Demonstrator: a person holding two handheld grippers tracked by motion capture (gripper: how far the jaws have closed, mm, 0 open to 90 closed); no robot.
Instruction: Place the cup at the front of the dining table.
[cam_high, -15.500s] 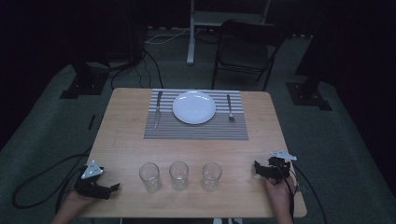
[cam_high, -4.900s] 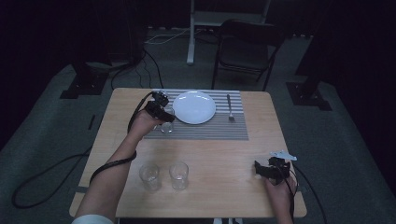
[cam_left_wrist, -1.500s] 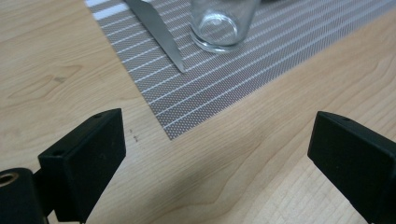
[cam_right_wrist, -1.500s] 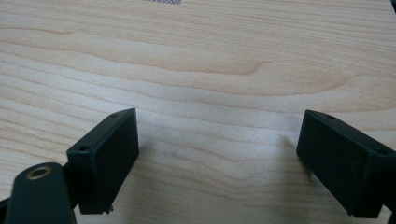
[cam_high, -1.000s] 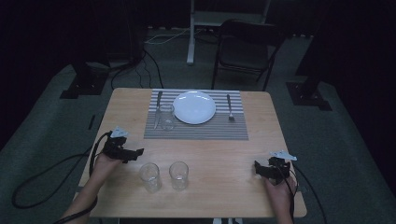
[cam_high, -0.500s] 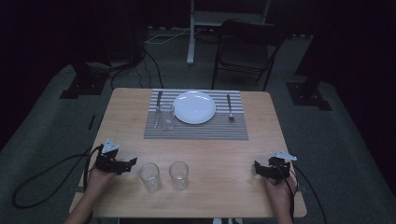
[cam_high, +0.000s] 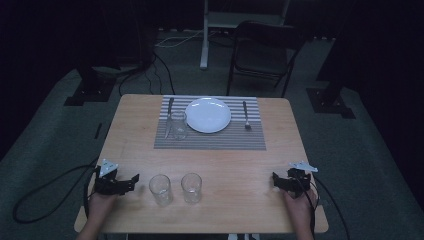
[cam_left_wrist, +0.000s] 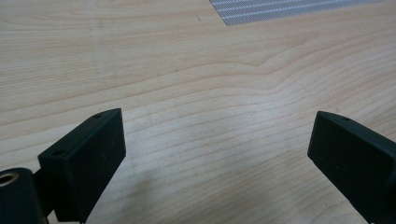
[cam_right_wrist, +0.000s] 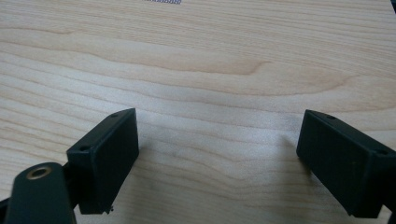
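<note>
Two clear glasses (cam_high: 160, 189) (cam_high: 191, 187) stand side by side near the table's front edge. A third glass (cam_high: 178, 125) stands on the striped placemat (cam_high: 210, 140), left of the white plate (cam_high: 208, 114) and by the knife (cam_high: 169, 109). A fork (cam_high: 245, 115) lies right of the plate. My left gripper (cam_high: 134, 179) rests low at the front left, open and empty, just left of the nearest glass; its jaws (cam_left_wrist: 219, 158) stand wide over bare wood. My right gripper (cam_high: 274, 179) sits at the front right, open, with nothing between its jaws (cam_right_wrist: 217, 158).
The wooden table (cam_high: 280, 150) has bare wood between the placemat and the front glasses. A folding chair (cam_high: 262, 55) and stand bases (cam_high: 85, 92) are on the floor beyond the table. Cables (cam_high: 45, 185) trail off the left side.
My left gripper has drawn back from the table's middle left toward the front left corner and sunk lower, empty. The right gripper has stayed put.
</note>
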